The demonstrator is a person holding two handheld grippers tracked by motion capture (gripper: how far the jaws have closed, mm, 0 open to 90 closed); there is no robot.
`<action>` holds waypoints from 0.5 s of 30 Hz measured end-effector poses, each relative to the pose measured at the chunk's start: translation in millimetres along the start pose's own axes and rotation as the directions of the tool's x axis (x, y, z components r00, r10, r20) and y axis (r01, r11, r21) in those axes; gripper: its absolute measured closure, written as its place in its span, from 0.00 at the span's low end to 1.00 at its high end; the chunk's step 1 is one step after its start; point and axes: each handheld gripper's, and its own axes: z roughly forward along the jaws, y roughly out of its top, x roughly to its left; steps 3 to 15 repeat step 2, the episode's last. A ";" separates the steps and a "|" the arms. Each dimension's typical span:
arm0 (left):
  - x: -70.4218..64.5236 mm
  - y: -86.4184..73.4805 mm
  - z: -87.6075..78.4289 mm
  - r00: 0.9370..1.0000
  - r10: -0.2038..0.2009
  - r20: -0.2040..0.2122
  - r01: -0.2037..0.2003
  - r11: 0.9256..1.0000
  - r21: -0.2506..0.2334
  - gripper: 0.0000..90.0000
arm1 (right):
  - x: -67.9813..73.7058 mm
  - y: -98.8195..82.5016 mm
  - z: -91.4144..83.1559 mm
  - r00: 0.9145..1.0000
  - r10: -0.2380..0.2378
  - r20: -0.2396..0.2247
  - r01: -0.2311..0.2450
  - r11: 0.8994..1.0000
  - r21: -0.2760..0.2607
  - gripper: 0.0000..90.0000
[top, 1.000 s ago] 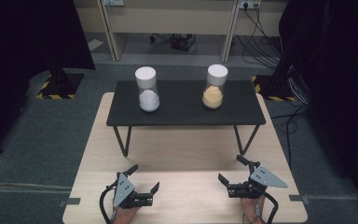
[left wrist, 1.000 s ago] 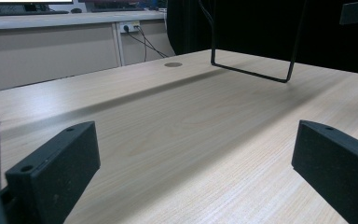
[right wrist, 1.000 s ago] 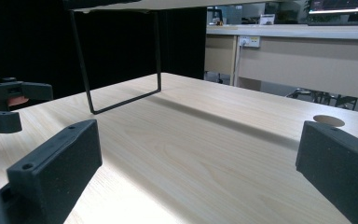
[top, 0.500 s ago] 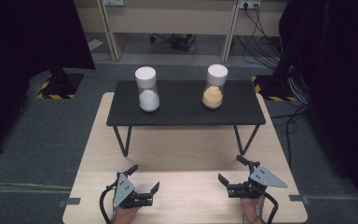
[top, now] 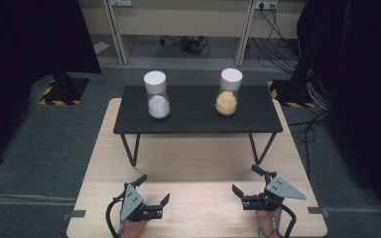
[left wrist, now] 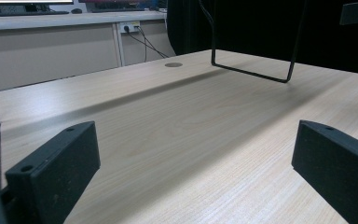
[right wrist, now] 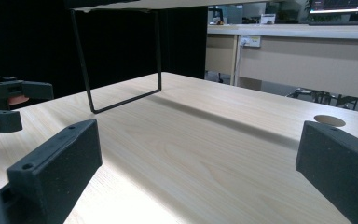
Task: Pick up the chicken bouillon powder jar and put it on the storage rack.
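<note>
Nothing begun: left hand-held gripper (top: 155,192) and right hand-held gripper (top: 245,180) resting wide open, empty, at worktop (top: 198,163) near edge; jars (top: 157,94) on black stand (top: 198,119) untouched.

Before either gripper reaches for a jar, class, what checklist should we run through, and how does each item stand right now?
1. Left gripper open, holding nothing: ok.
2. Right gripper open, holding nothing: ok.
3. Jar of white powder upright on the black raised shelf: ok.
4. Jar of yellow powder upright, standing apart from the white one: ok.
5. Both white lids seated on top: ok; whether tight, cannot tell.
6. Wooden table bare between grippers and shelf legs: ok.
</note>
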 end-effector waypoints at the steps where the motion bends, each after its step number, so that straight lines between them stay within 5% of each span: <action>1: 0.0 0.0 0.1 1.000 0.000 0.000 0.000 1.000 0.000 0.00 | 0.0 -0.1 -0.1 1.000 0.000 0.000 0.000 1.000 -0.001 0.00; 15: 0.0 0.0 0.1 1.000 -0.001 0.000 0.001 1.000 0.000 0.00 | -0.2 -0.1 0.0 1.000 0.001 0.000 -0.001 1.000 -0.001 0.00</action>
